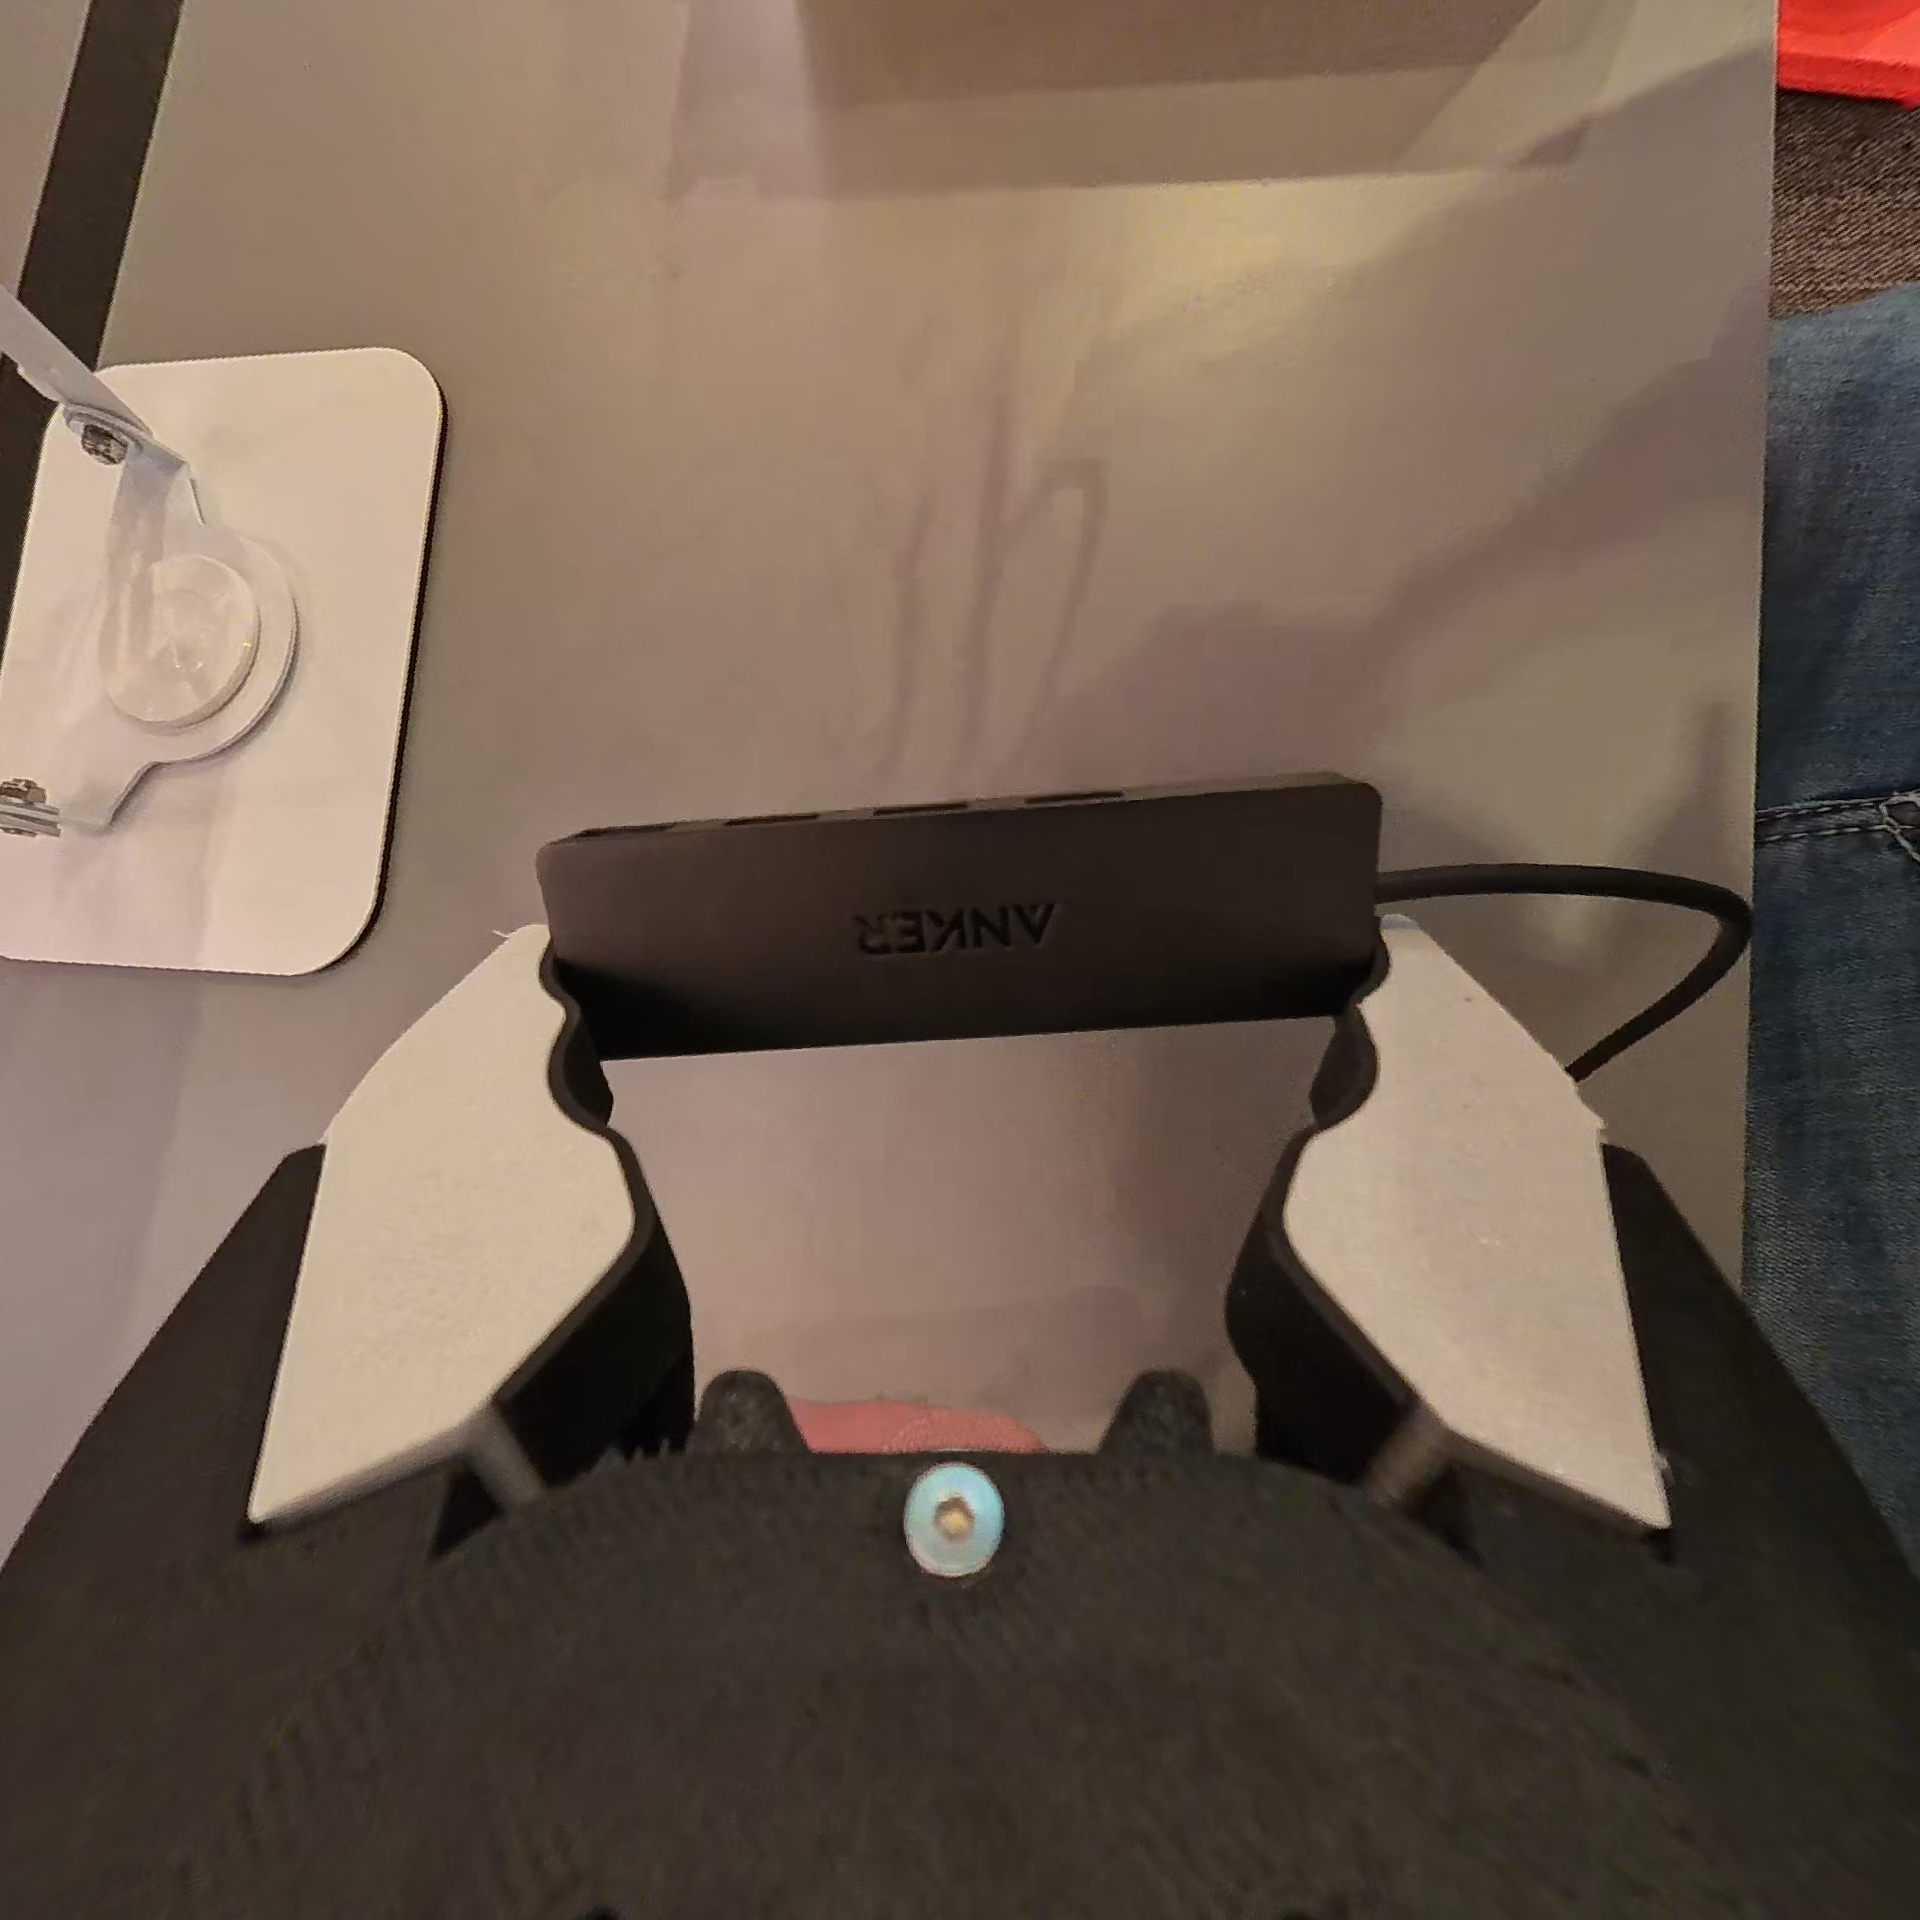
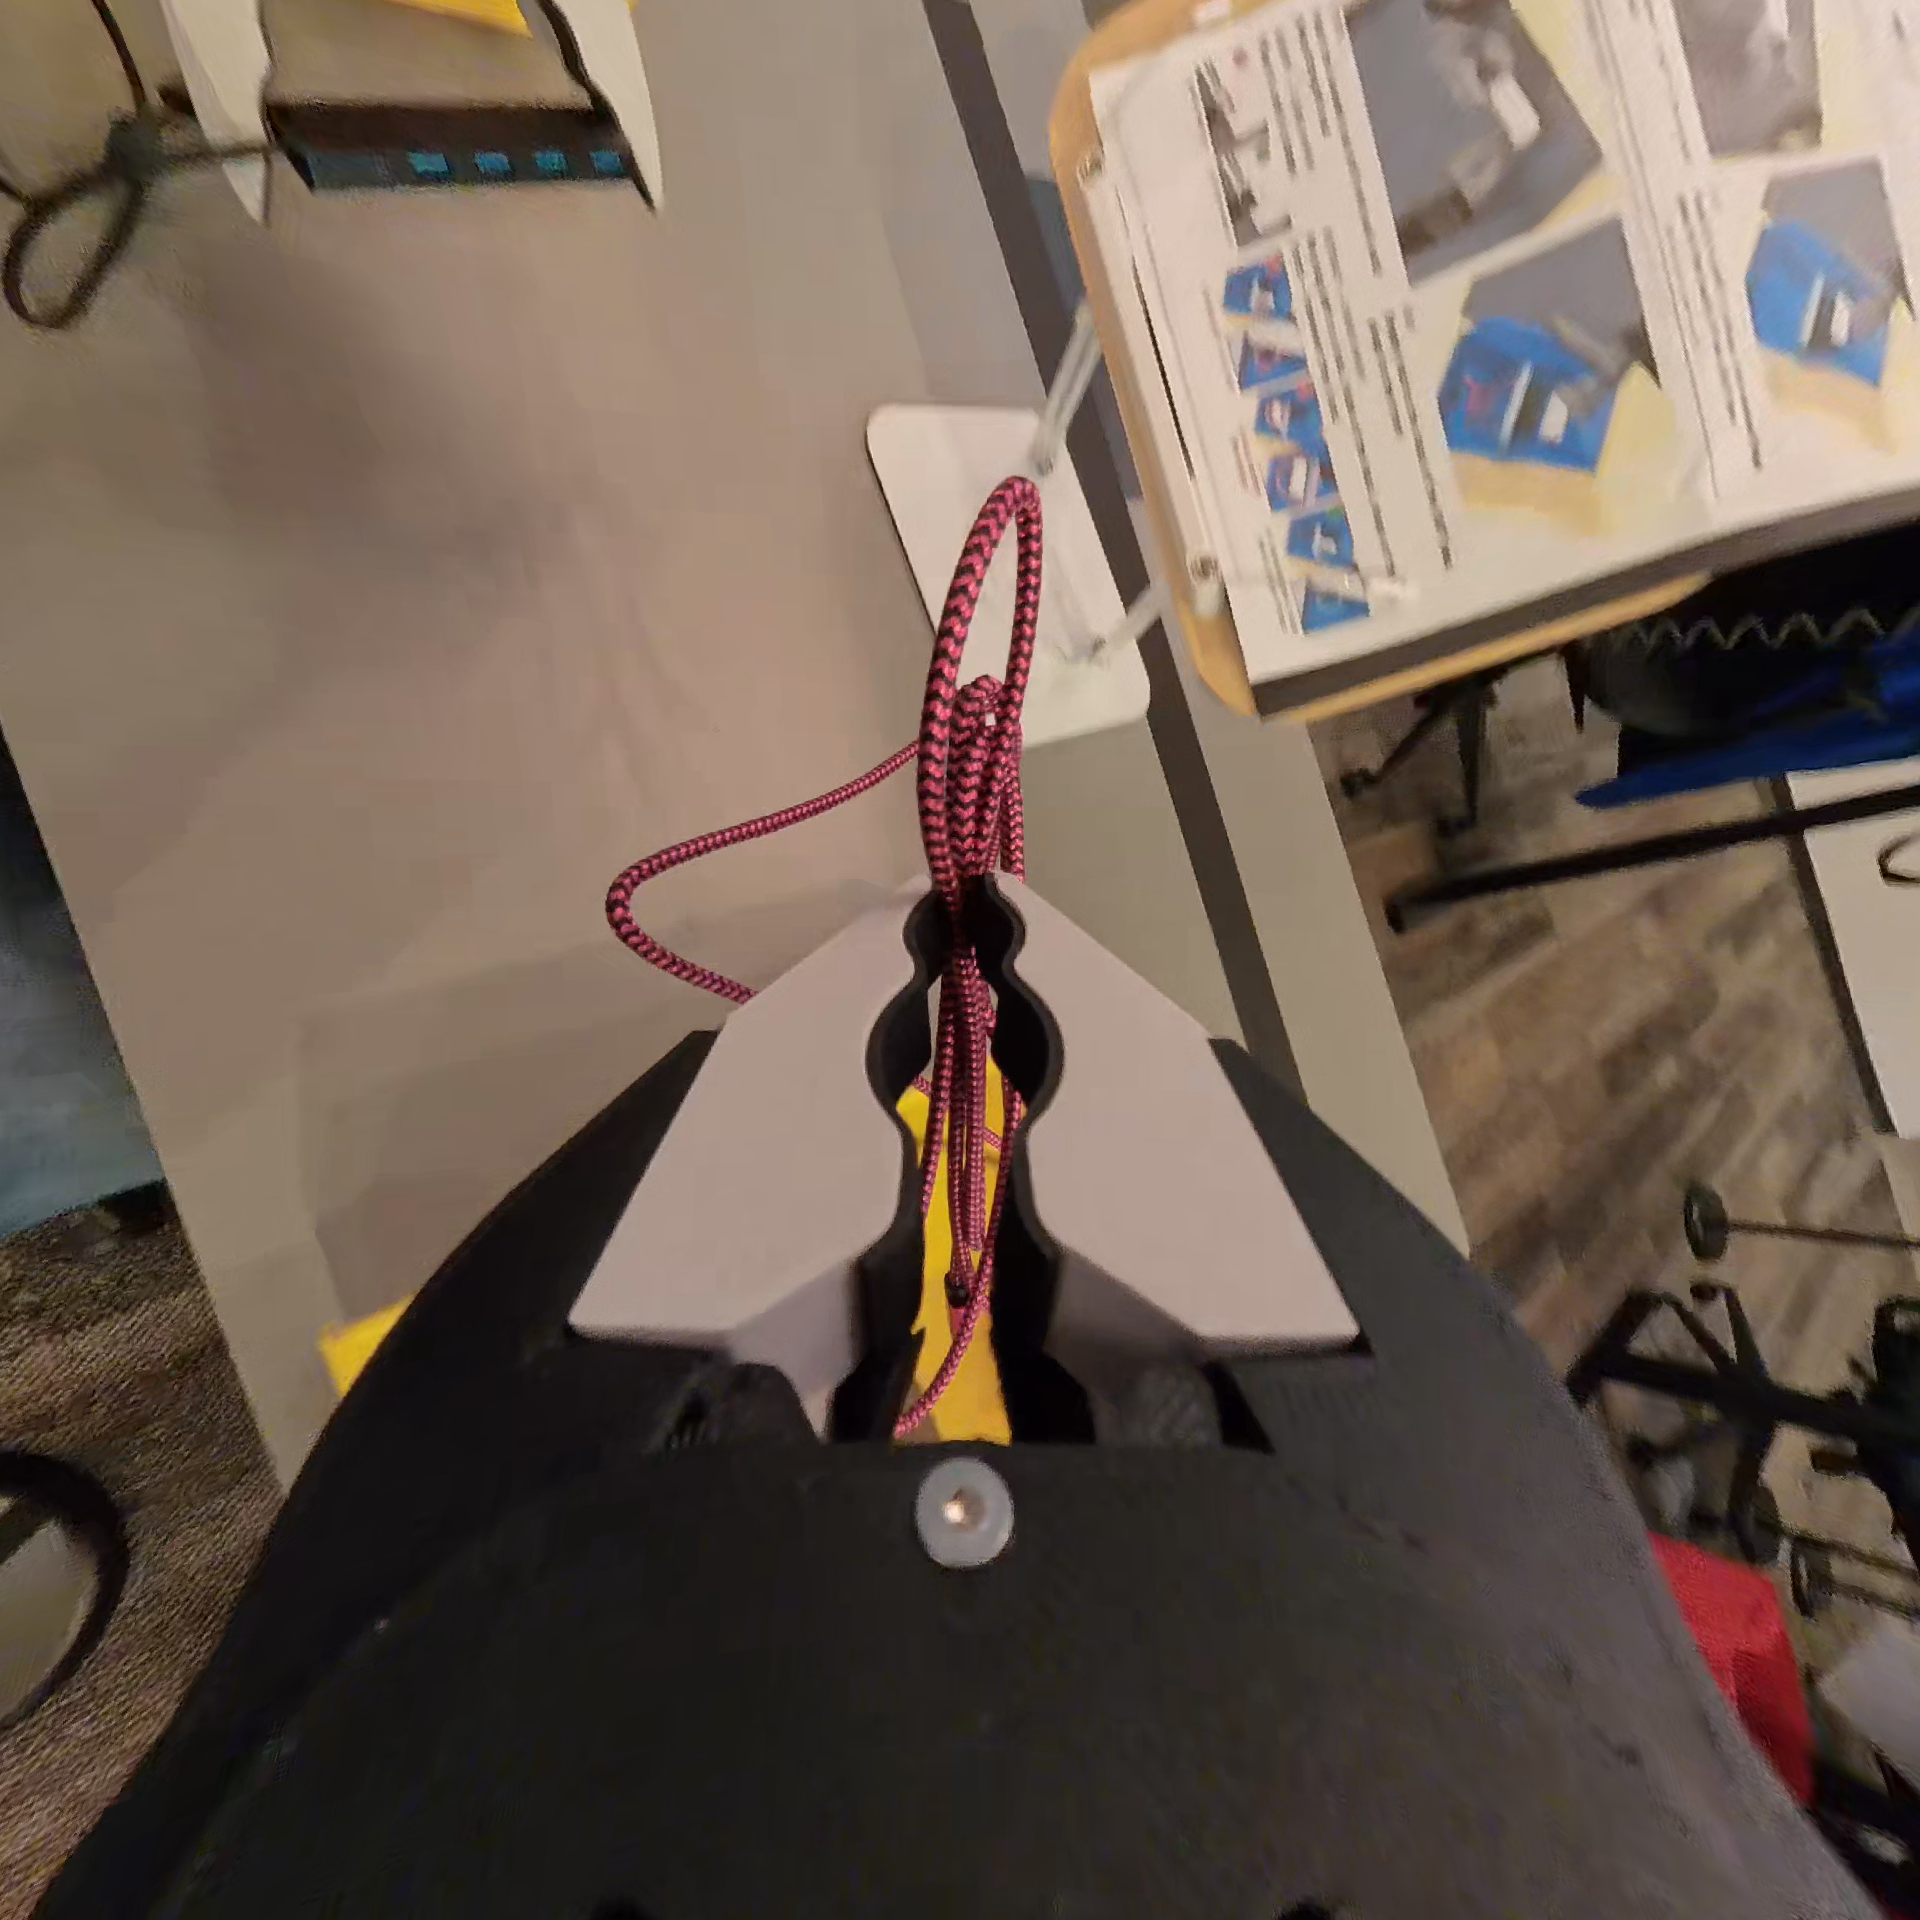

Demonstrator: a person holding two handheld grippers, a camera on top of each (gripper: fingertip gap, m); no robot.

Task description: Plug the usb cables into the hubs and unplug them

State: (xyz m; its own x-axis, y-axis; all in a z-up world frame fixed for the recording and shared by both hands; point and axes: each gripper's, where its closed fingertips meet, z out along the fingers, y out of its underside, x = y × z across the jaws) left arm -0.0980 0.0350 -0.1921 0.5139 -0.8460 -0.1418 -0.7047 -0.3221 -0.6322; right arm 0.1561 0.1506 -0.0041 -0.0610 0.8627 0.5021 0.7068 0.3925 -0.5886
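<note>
Jaws, left gripper point(image 1: 961, 971): spread wide, fingertips clamped on the two short ends of the black USB hub point(image 1: 956, 920). Hub long axis runs left to right across the fingers; ports face the far side; its black cord point(image 1: 1652, 966) leaves the right end and curls back toward the near side. Held over the grey table point(image 1: 935, 468).

Jaws, right gripper point(image 2: 971, 940): nearly closed, pinching a looped pink-and-black braided cable point(image 2: 982, 727). Loops rise beyond the fingertips; one strand trails left.

Far left of right wrist view: hub point(image 2: 457, 145) between the left gripper's fingers.

White stand base point(image 1: 223, 665): on table, far left of hub.
</note>
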